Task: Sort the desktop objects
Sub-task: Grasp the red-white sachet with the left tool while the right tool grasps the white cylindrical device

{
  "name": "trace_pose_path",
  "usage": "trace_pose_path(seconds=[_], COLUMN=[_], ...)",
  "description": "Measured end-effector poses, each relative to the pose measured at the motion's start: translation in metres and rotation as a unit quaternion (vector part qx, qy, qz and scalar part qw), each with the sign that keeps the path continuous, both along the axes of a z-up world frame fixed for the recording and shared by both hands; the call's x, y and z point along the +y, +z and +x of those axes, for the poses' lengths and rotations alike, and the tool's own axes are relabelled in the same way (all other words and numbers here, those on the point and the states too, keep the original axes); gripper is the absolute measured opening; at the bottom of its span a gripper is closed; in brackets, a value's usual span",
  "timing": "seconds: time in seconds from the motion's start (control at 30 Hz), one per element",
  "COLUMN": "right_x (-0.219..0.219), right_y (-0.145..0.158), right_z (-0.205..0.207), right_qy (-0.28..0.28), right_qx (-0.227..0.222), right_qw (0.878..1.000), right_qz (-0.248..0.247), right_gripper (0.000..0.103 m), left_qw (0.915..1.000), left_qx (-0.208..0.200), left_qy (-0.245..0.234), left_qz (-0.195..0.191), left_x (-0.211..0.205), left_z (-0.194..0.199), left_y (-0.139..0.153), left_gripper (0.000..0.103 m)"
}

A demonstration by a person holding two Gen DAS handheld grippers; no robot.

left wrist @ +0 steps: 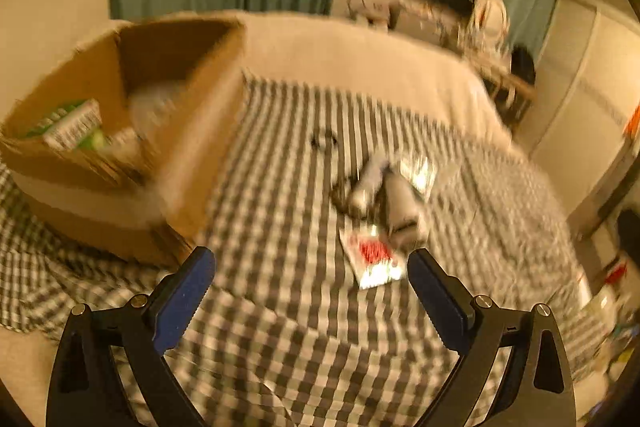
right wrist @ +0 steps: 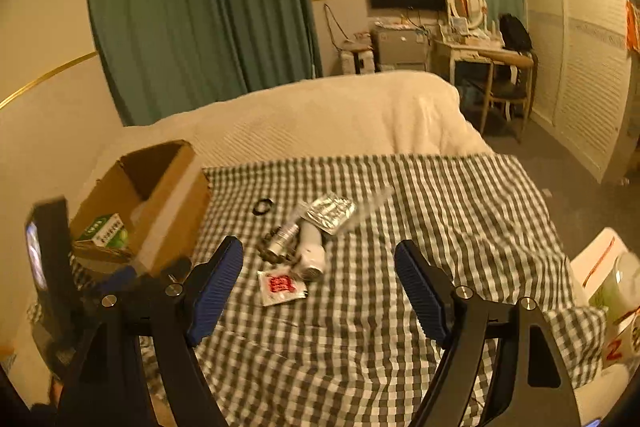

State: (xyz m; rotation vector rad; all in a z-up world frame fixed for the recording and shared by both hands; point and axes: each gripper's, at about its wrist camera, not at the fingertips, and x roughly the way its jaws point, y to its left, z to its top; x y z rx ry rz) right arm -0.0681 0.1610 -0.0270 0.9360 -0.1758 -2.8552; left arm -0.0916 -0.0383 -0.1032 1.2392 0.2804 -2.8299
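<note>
A brown cardboard box (right wrist: 172, 195) stands open on the checked cloth at the left, with a green and white packet (right wrist: 105, 231) inside; it also shows in the left wrist view (left wrist: 192, 115). A small pile lies mid-cloth: a white device (right wrist: 310, 251), a silver cylinder (right wrist: 282, 241), a foil packet (right wrist: 330, 213), a red and white sachet (right wrist: 282, 287) and a black ring (right wrist: 263, 207). The sachet (left wrist: 374, 257) lies just beyond my left gripper (left wrist: 310, 271), which is open and empty. My right gripper (right wrist: 318, 269) is open and empty, above the pile's near side.
The checked cloth (right wrist: 460, 227) covers the near part of a bed with a cream cover (right wrist: 340, 111). The left gripper's body (right wrist: 48, 259) shows at the left edge of the right wrist view. White containers (right wrist: 616, 291) stand at the right. A desk and chair (right wrist: 496, 67) stand beyond.
</note>
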Motion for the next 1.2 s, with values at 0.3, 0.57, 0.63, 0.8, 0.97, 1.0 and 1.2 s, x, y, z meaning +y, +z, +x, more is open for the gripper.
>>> trace_pose_path(seconds=[0.3,0.57,0.63,0.8,0.97,1.0,1.2], right_x=[0.022,0.033,0.028,0.011,-0.015,-0.023,-0.045], right_y=[-0.084,-0.129,-0.134,-0.14,-0.151,-0.157,-0.179], right_z=[-0.036,-0.071,-0.079,-0.106,-0.134,-0.142,-0.159], right_qy=[-0.022,-0.021,-0.01,0.036,0.063,0.066,0.073], right_qx=[-0.042,-0.068,-0.069,-0.074,-0.096,-0.105,-0.148], right_qw=[0.999,0.997,0.997,0.993,0.988,0.988,0.983], right_qz=[-0.005,-0.013,-0.025,-0.08,-0.099,-0.093,-0.076], right_gripper=[0.078,0.078,0.078,0.078,0.078,0.078,0.062], left_qw=[0.9978,0.9925,0.9948,0.9988,0.9984,0.9983,0.9981], left_qx=[-0.016,-0.042,-0.048,-0.029,-0.04,-0.041,-0.041], left_qy=[-0.054,-0.102,-0.089,-0.037,-0.004,-0.006,-0.013], left_qz=[-0.034,-0.052,-0.009,0.011,0.04,0.041,0.043], left_x=[0.052,0.069,0.052,0.012,-0.015,-0.014,-0.011], left_z=[-0.035,-0.068,-0.071,-0.075,-0.08,-0.081,-0.081], left_y=[-0.058,-0.088,-0.082,-0.068,-0.077,-0.078,-0.082], left_gripper=[0.099,0.014,0.014,0.014,0.014,0.014,0.014])
